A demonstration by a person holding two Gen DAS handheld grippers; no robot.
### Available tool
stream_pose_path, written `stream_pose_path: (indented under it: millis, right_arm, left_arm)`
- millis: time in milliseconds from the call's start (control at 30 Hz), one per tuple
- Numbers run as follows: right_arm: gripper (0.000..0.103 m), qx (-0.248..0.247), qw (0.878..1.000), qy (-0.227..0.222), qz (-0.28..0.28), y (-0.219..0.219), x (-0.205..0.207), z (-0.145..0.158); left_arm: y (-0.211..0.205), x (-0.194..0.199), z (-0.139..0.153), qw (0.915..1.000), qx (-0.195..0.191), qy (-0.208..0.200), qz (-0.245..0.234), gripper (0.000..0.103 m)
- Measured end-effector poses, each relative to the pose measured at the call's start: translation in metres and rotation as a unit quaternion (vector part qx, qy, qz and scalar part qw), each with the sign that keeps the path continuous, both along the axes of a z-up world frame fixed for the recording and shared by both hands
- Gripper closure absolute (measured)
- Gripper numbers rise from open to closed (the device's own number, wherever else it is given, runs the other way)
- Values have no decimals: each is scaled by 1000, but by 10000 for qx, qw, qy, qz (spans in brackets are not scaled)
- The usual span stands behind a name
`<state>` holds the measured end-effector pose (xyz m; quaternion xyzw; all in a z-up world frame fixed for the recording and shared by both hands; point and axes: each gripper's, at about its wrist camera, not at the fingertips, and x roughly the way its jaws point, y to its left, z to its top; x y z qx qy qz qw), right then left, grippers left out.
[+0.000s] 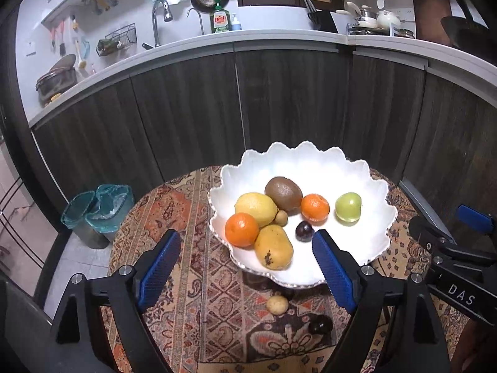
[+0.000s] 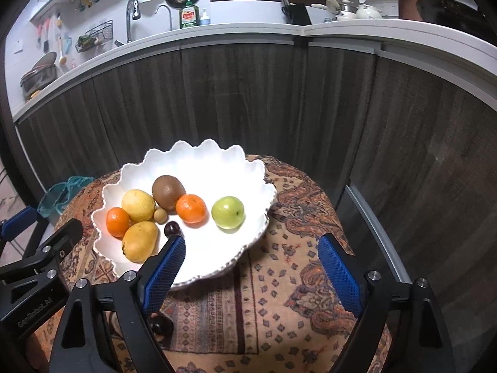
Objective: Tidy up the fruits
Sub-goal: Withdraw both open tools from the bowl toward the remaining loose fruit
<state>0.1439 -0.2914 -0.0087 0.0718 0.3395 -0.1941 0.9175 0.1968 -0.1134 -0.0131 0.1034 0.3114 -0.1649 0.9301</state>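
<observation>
White scalloped bowl [image 1: 377, 183] is sitting on the patterned tablecloth [image 1: 192, 217], ahead of both grippers. Inside it eight fruits are lying.

Kiwi [image 1: 283, 193] is resting at the back, touching the lemon [image 1: 256, 208] on its left. A small tan fruit [image 1: 281, 217] is wedged between lemon and kiwi. One orange [image 1: 241, 229] is lying at the bowl's left edge, pressed against lemon and the yellow mango [image 1: 274, 247], which is lying nearest the left gripper. A second orange [image 1: 315, 207] is sitting right of the kiwi. Green apple [image 1: 348, 207] is standing apart at the right side. A dark plum [image 1: 304, 231] is lying alone in the middle, just beyond the left gripper's right fingertip.

Outside the bowl, on the cloth: a small pale fruit [image 1: 277, 304] and a second dark plum [image 1: 320, 324] are lying between the left gripper's fingers, close to the camera, touching neither pad.

Left gripper [image 1: 247, 239] is standing wide apart, blue pads bare, nothing held. Its right finger is overlapping the bowl's near rim in view.

Right gripper [image 2: 252, 245] is also spread wide, holding nothing; bowl's near right rim and bare cloth are showing between its fingers. Its left finger is crossing over the bowl's near edge, with the loose plum showing under that finger.

Each gripper is showing at the edge of the other's view, side by side, well clear of each other.

Beyond the table: dark wood cabinet fronts [image 1: 192, 118] under a white counter [image 1: 279, 35], and a bin with teal liner [image 1: 102, 208] on the floor to the left.
</observation>
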Motion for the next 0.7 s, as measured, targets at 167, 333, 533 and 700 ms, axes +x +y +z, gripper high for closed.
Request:
stream_pose_path:
  millis: [167, 333, 533, 700]
  right_arm:
    - [15, 79, 9999, -7, -118, 1, -8, -7]
    - [15, 118, 9998, 51, -174, 4, -12, -17]
    - [15, 245, 9994, 168, -181, 4, -17, -32]
    - [15, 281, 9990, 285, -206, 4, -19, -44]
  left_arm:
    - [4, -7, -12, 10000, 11, 78, 24, 13]
    - [6, -9, -27, 9998, -23, 208, 25, 13]
    - [2, -10, -47, 9993, 105, 342, -66, 14]
    - [0, -9, -61, 9988, 225, 427, -23, 15]
